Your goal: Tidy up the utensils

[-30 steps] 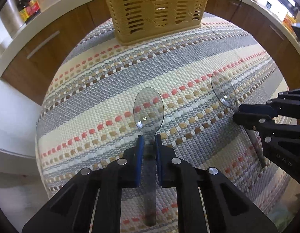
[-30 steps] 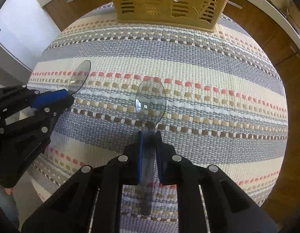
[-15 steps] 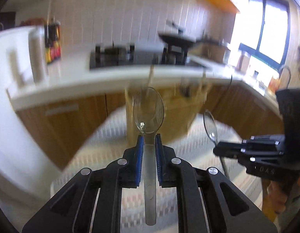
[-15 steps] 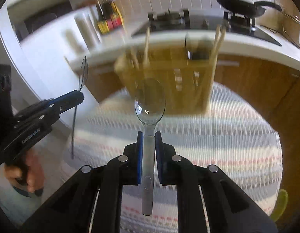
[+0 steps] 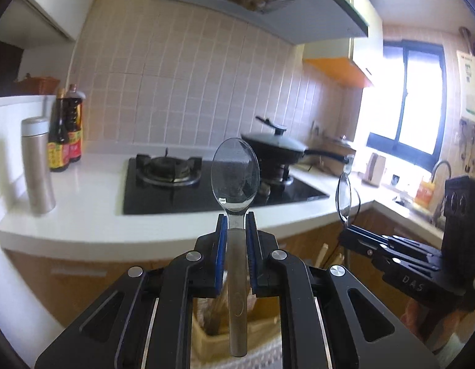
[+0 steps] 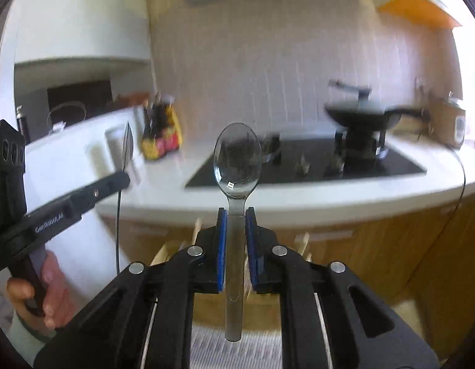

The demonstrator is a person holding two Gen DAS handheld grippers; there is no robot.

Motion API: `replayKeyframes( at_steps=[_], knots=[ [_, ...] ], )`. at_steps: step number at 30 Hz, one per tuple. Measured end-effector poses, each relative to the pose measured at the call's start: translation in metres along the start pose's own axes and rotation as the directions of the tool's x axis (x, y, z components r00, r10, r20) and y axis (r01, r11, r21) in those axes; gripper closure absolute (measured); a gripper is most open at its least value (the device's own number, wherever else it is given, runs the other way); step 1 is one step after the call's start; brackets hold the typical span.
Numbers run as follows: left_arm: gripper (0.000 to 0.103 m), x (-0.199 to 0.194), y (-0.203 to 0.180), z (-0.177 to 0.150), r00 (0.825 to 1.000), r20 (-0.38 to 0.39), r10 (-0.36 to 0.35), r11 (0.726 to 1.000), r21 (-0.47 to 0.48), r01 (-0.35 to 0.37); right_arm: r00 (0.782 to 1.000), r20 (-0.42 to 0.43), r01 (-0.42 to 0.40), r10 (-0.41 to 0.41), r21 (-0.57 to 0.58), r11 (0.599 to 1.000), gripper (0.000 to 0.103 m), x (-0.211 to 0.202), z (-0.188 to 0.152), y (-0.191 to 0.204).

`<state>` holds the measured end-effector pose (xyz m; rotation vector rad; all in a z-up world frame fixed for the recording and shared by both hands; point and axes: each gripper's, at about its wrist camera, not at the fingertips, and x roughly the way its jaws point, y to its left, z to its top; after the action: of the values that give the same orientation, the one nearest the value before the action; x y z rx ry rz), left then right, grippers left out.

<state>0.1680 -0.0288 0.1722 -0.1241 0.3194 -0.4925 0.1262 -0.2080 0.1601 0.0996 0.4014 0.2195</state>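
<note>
Two clear spoons are up in the air, one pinched by its neck in each tool: left gripper [image 5: 236, 226] clamps the left spoon [image 5: 235, 174], right gripper [image 6: 236, 223] the right spoon [image 6: 237, 161], bowls up, handles hanging free, probably for dropping into the yellow caddy [image 6: 206, 304] just below. Lettering on the tools is too blurred to trust. Beyond, the stove [image 5: 163, 181].

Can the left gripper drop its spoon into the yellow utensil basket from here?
Probably yes. The left gripper is shut on its spoon, and the basket sits just below its fingers with nothing between. The spoon points bowl-up, so it would need tipping down first.
</note>
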Motion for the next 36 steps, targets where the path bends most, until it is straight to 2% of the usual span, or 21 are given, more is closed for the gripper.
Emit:
replayKeyframes(
  at_steps=[3,7,15,18,20,23,27,28,30,32,34,36],
  knots=[
    [0.093,0.013,0.001,-0.004,0.999,0.038,0.008,1.000,-0.002,-0.007,0.997,0.055,0.057,-0.057,-0.014,0.998,0.093,0.013,-0.003,-0.007],
    [0.093,0.025,0.001,-0.011,0.997,0.069,0.021,1.000,0.003,-0.021,0.991,0.108,0.085,-0.082,-0.027,0.996,0.093,0.029,-0.003,-0.014],
    [0.093,0.043,0.007,-0.031,0.994,0.100,0.051,0.999,-0.016,-0.050,0.986,0.138,0.098,-0.098,0.007,0.995,0.093,0.053,-0.019,-0.028],
    [0.093,0.049,0.012,-0.041,0.994,0.095,0.044,0.999,-0.024,-0.042,0.985,0.136,0.106,-0.106,0.008,0.994,0.093,0.062,-0.028,-0.032],
    [0.093,0.053,0.015,-0.046,0.995,0.091,0.043,0.999,-0.028,-0.041,0.978,0.166,0.128,-0.127,0.003,0.992,0.093,0.059,-0.033,-0.031],
    [0.092,0.056,0.019,-0.054,0.996,0.083,0.032,0.999,-0.036,-0.029,0.977,0.183,0.114,-0.114,0.009,0.993,0.092,0.054,-0.036,-0.032],
    [0.092,0.057,0.019,-0.060,0.997,0.074,0.037,0.999,-0.026,-0.035,0.974,0.191,0.130,-0.121,-0.034,0.991,0.092,0.051,-0.040,-0.025],
    [0.091,0.056,0.020,-0.061,0.997,0.074,0.036,0.999,-0.023,-0.034,0.974,0.190,0.129,-0.119,-0.040,0.991,0.092,0.051,-0.041,-0.024],
    [0.082,0.055,0.019,-0.062,0.997,0.071,0.035,0.999,-0.017,-0.034,0.977,0.184,0.121,-0.111,-0.046,0.992,0.091,0.049,-0.040,-0.024],
    [0.060,0.050,0.019,-0.062,0.996,0.074,0.042,0.999,-0.014,-0.041,0.979,0.176,0.110,-0.100,-0.051,0.993,0.082,0.044,-0.039,-0.023],
    [0.058,0.044,0.019,-0.060,0.996,0.079,0.040,0.999,-0.016,-0.038,0.980,0.181,0.098,-0.087,-0.054,0.994,0.056,0.034,-0.037,-0.021],
    [0.057,0.036,0.018,-0.057,0.997,0.076,0.034,0.999,-0.018,-0.033,0.977,0.194,0.105,-0.091,-0.066,0.992,0.055,0.021,-0.035,-0.017]
  ],
)
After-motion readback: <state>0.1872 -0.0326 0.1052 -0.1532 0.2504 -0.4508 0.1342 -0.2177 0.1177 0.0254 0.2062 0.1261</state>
